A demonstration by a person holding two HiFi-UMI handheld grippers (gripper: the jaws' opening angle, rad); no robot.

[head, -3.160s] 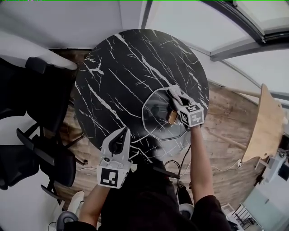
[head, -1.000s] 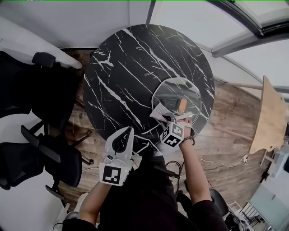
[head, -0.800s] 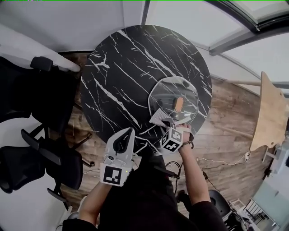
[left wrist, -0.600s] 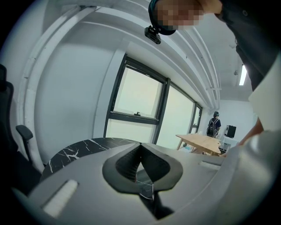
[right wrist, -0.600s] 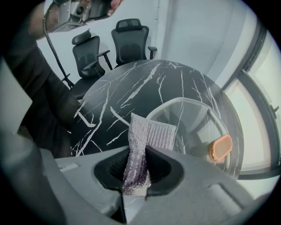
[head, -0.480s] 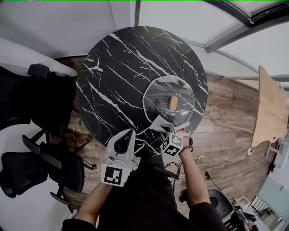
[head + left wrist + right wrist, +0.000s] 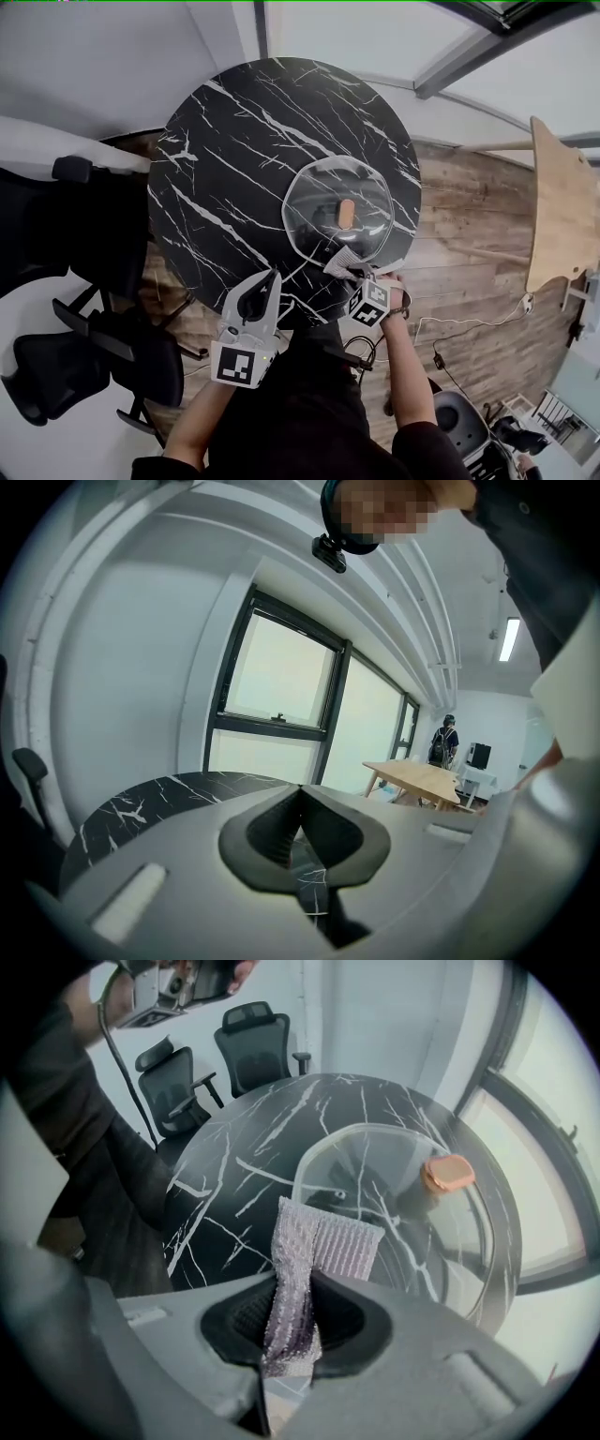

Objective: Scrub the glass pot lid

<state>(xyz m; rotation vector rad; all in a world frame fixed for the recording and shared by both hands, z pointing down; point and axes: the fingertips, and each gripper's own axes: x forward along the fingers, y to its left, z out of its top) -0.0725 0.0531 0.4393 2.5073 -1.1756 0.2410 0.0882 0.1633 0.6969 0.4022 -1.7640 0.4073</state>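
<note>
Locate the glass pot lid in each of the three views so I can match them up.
Head view: glass pot lid lies right of centre on the black marble table, toward its near edge.
Left gripper view: not in it; only the table shows, lower left.
Right gripper view: the lid sits centre-right, beyond the grey cloth.
Shared landmark: the table; the lid's orange knob links two views.

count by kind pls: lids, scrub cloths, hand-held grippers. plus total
glass pot lid: 1
scrub cloth: 1
hand-held grippers: 2, the left hand-held gripper, shut and empty, and the right hand-held gripper, shut on the cloth
Total: 4
</note>
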